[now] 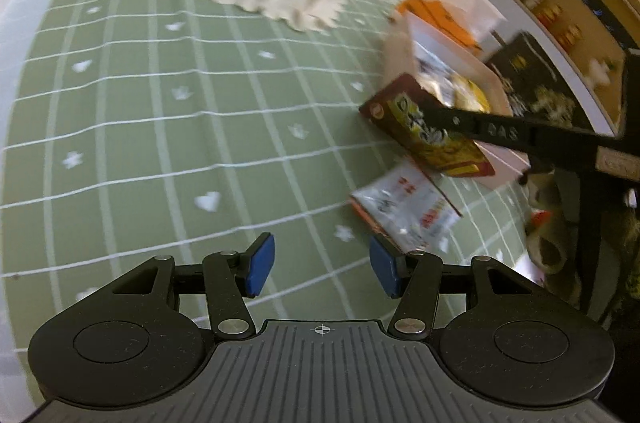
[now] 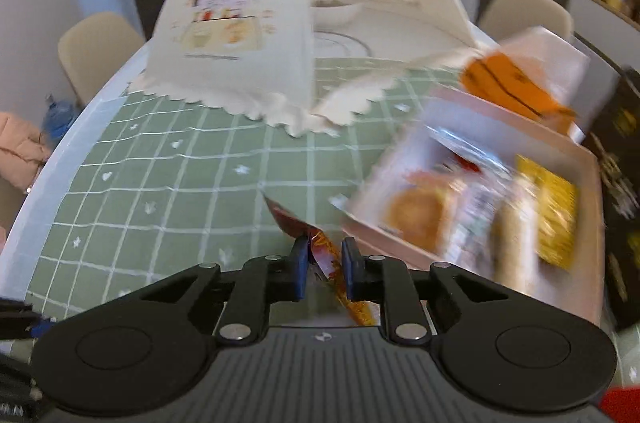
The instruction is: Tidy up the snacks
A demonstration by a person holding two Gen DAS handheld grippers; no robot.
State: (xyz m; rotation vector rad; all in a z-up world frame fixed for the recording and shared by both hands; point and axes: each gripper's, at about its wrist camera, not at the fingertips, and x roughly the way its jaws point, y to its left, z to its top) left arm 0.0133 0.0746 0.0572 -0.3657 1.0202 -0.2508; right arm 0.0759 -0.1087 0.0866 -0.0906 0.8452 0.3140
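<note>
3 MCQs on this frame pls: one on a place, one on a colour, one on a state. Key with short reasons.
1. Where does the white snack packet lie?
A. inside the pink tray
B. on the green checked tablecloth, ahead of the left gripper
C. under the food cover

2. What colour are the gripper pads?
A. blue
B. orange
C. white

3. How does the right gripper stand?
A. wide open over the tablecloth
B. shut on nothing
C. shut on the red and yellow snack packet

Key:
1 B, the left wrist view shows it on the tablecloth, outside the pink tray.
2 A, the pads are blue in both views.
3 C, the right gripper has the red and yellow snack packet pinched between its pads.
</note>
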